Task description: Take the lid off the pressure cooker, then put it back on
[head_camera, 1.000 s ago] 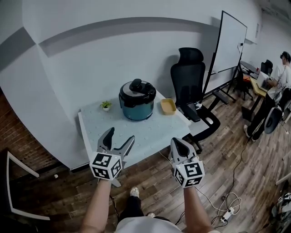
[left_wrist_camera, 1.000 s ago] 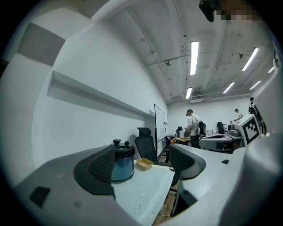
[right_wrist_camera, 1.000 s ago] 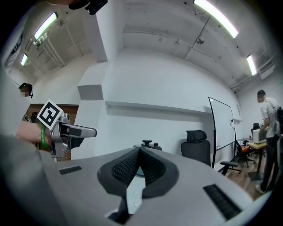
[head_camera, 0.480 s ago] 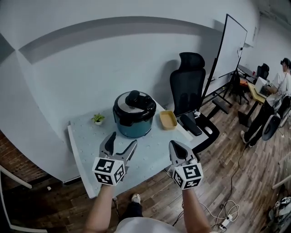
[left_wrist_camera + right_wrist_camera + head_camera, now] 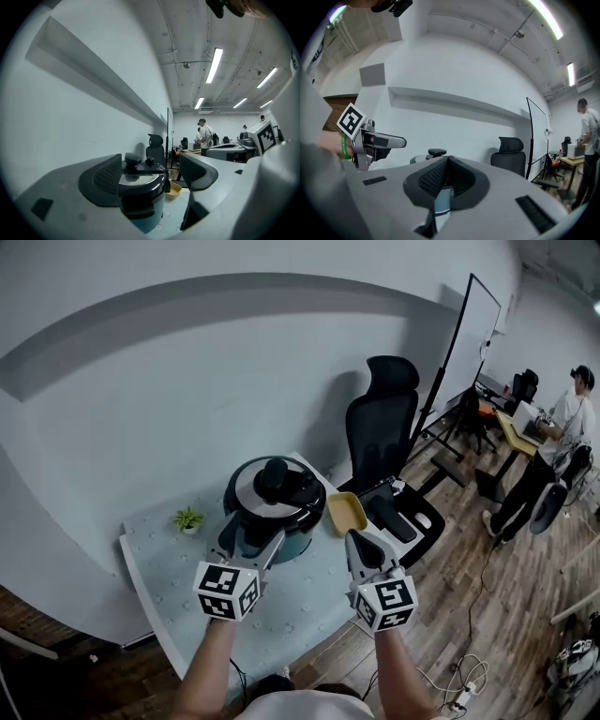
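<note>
On the table [image 5: 155, 554], pressure cooker [image 5: 272, 526] sits w/ lid [image 5: 272, 486] on, beyond both grippers. Empty left gripper [image 5: 249, 542] has jaws apart, right gripper [image 5: 362, 542] jaws pressed together on nothing. Risk: reaching w/ right unopened could just bump the lid & shove the cooker.

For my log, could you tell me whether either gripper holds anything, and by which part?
Nothing is held: the left gripper is open, short of the lidded blue pressure cooker; the right gripper is shut, empty.

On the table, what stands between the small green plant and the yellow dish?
The pressure cooker, with its lid on, stands between the plant and the yellow dish. The head view shows this.
</note>
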